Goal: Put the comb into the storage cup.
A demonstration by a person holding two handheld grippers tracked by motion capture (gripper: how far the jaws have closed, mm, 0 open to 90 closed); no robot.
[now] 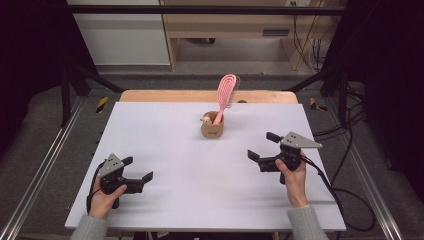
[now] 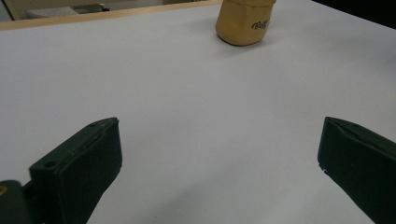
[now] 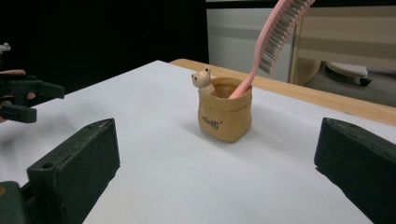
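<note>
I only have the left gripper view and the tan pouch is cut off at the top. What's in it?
Observer: A pink hairbrush stands handle-down in the tan pouch, leaning toward the table's far edge.
Operator: Anything else inside?
Observer: A small bear figure peeks over the rim, next to the brush handle.
Operator: Where are the right tongs?
Observer: The right tongs are open, to the right of the pouch and nearer the person, not touching it.
</note>
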